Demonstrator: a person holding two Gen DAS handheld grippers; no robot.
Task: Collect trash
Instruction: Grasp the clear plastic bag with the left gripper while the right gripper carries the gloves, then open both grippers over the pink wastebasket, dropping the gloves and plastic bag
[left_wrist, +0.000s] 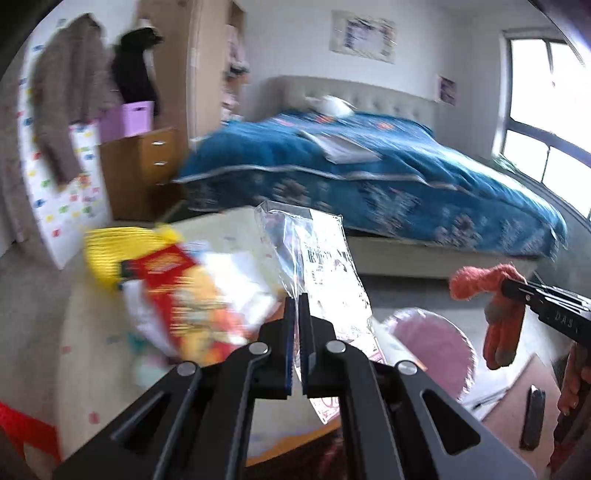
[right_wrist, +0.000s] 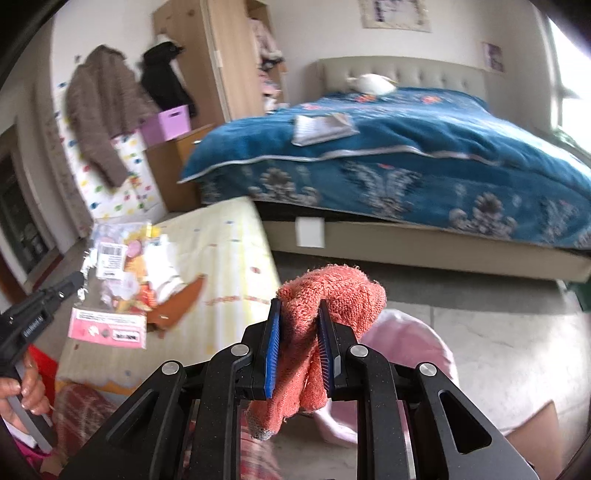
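Observation:
My left gripper (left_wrist: 297, 300) is shut on a clear plastic wrapper (left_wrist: 325, 258) with a printed label, held up over the low table (left_wrist: 221, 225). In the right wrist view the same wrapper (right_wrist: 107, 328) shows a pink header card and hangs by the left gripper (right_wrist: 72, 282). My right gripper (right_wrist: 297, 306) is shut on an orange knitted glove (right_wrist: 332, 291) with grey fingertips. The glove (left_wrist: 498, 325) dangles from the right gripper (left_wrist: 511, 284) at the right of the left wrist view. Blurred wrappers and paper (left_wrist: 184, 291) are piled on the table's pale cloth (right_wrist: 221, 258).
A yellow basket (left_wrist: 110, 251) sits at the table's far left. A pink round stool (left_wrist: 432, 343) stands below the grippers, beside a cardboard box with a dark flat object (left_wrist: 533, 417). The blue-covered bed (right_wrist: 406, 147) fills the back. Something red (left_wrist: 26, 424) sits low left.

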